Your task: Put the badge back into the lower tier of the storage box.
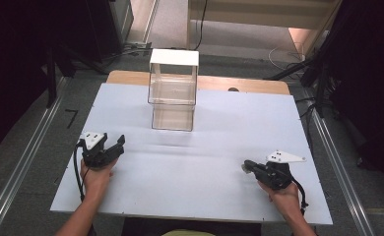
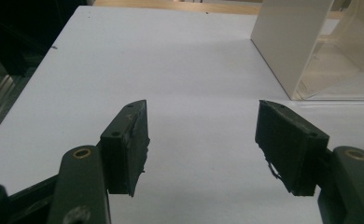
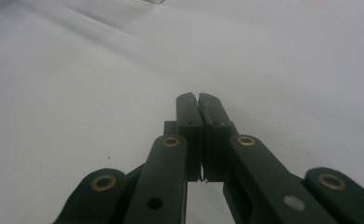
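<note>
A clear two-tier box (image 1: 173, 96) with a white top stands upright at the far middle of the white table (image 1: 205, 167). My left gripper (image 1: 115, 145) rests low at the near left, held by a hand, its jaws wide apart with nothing between them. In the left gripper view its fingertips (image 2: 129, 144) frame bare table, and the box (image 2: 311, 46) stands ahead to the right. My right gripper (image 1: 247, 166) lies at the near right, pointing left. In the right gripper view its jaws (image 3: 198, 105) are pressed together over bare table, holding nothing.
The table's wooden far edge (image 1: 249, 84) shows behind the white sheet. Metal rails (image 1: 27, 157) run along the floor on both sides. Dark curtains and cables (image 1: 288, 56) lie beyond the table.
</note>
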Demonstrator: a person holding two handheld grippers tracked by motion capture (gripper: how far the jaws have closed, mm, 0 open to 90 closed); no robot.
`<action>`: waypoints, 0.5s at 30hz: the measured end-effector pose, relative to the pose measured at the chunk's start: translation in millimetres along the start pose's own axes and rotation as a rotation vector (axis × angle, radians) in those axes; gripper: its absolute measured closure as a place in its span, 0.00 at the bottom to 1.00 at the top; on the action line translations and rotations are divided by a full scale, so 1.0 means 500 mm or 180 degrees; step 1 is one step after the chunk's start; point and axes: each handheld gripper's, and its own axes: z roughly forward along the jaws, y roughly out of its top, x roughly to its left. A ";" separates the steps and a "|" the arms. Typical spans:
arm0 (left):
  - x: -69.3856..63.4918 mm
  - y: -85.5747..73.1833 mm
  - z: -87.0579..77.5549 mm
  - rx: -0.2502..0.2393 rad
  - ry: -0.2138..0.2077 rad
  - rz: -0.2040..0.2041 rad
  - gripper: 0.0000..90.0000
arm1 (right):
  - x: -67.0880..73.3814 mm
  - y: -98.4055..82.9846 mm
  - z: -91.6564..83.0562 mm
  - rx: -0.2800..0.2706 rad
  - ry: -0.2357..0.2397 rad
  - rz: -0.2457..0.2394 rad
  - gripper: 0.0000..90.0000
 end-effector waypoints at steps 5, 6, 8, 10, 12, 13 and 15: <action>0.000 0.000 0.000 -0.0002 -0.0001 0.0005 0.38 | 0.001 0.007 0.005 -0.0003 0.0016 0.0002 0.95; 0.000 0.000 0.000 -0.0002 0.0000 0.0003 0.38 | 0.001 0.009 0.006 -0.0006 0.0021 -0.0002 0.95; -0.001 0.000 0.000 -0.0003 -0.0001 0.0006 0.38 | 0.001 0.011 0.007 -0.0016 0.0023 -0.0005 0.95; -0.001 0.000 0.000 0.0006 0.0000 0.0013 0.38 | 0.002 0.014 0.007 -0.0034 0.0027 0.0012 0.96; -0.001 0.000 0.000 0.0009 -0.0002 0.0012 0.38 | 0.001 0.017 0.007 -0.0038 0.0029 0.0005 0.95; -0.001 0.000 0.001 0.0008 -0.0002 0.0013 0.38 | 0.001 0.018 0.007 -0.0041 0.0031 0.0003 0.95; -0.001 0.000 0.001 0.0014 0.0002 0.0010 0.38 | 0.000 0.020 0.006 -0.0057 0.0024 0.0012 0.95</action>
